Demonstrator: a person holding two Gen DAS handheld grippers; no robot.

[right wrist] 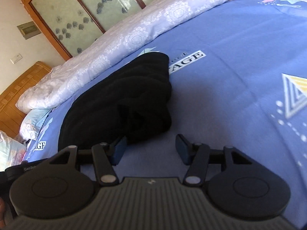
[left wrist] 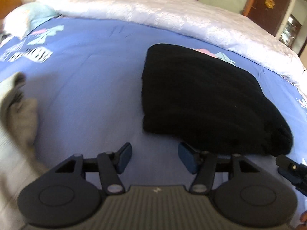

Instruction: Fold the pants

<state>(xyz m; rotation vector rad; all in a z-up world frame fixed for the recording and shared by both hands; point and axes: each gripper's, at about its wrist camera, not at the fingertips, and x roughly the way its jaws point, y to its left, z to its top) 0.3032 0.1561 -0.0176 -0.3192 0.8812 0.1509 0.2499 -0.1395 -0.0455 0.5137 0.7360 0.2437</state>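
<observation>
Currently the black pants (left wrist: 207, 99) are lying folded in a thick, compact bundle on the blue printed bedsheet (left wrist: 92, 88), near a pale quilt (left wrist: 145, 9). Left gripper (left wrist: 155, 158) is hovering just beside them, jaws apart, empty. Right gripper (right wrist: 151, 149) likewise, jaws apart.

home bedroom | blue printed bedsheet (right wrist: 230, 38) | white quilt (left wrist: 153, 9) | wooden headboard (right wrist: 17, 94)
</observation>
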